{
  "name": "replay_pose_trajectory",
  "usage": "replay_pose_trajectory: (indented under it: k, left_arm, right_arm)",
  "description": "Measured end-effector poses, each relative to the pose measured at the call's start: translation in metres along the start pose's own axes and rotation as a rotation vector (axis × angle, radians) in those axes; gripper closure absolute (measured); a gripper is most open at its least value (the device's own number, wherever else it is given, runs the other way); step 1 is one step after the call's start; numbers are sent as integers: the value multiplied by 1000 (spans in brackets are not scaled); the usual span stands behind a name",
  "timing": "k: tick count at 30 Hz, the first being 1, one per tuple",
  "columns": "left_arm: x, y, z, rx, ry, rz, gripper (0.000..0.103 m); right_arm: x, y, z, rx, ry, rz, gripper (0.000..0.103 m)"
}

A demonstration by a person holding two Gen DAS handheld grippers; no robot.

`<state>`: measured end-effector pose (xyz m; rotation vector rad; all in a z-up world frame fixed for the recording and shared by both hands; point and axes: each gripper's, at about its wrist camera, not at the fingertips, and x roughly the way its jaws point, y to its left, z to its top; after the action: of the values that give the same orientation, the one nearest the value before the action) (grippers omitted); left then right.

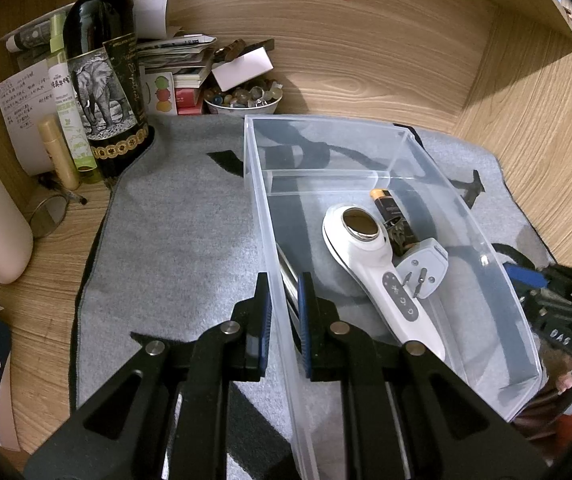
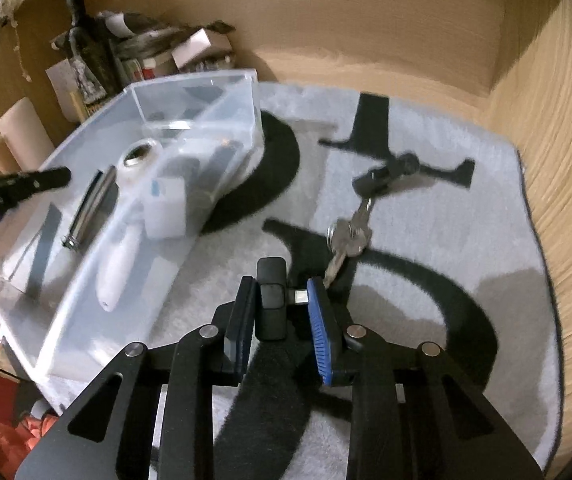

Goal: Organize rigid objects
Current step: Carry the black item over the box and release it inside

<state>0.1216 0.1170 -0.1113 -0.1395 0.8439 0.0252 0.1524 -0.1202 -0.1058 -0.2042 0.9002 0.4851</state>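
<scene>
Clear plastic bin point(image 1: 485, 216) wall sits clamped in my left tongs point(image 1: 284, 292); my right tongs point(image 2: 282, 300) pinch a small black USB adapter point(image 2: 272, 300), bin lying leftward on the grey mat point(image 2: 425, 220).

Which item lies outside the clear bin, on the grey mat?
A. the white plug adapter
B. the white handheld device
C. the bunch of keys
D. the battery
C: in the right wrist view the keys lie on the mat beside the bin; the battery, adapter and device sit inside it.
</scene>
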Motion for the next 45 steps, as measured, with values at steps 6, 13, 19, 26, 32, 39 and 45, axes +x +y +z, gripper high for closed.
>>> replay_pose_trajectory:
  k: [6, 13, 19, 26, 32, 39, 45]
  left_arm:
    - [0, -1, 0, 0, 0, 0, 91]
    - [0, -1, 0, -1, 0, 1, 91]
    - [0, -1, 0, 0, 0, 1, 91]
    - [1, -1, 0, -1, 0, 1, 91]
    - [1, -1, 0, -1, 0, 1, 91]
    - [1, -2, 0, -1, 0, 1, 91]
    - [2, -4, 0, 2, 0, 1, 91]
  right_arm:
    - [-22, 11, 20, -37, -84, -3, 79]
    - [-41, 30, 44, -82, -179, 24, 79]
    - [-41, 53, 56, -119, -213, 79, 79]
    - [-34, 85, 63, -190, -204, 136, 79]
    - [-20, 112, 61, -276, -160, 151, 79]
    - [7, 132, 53, -356, -63, 155, 79]
    - [25, 142, 44, -406, 25, 167, 79]
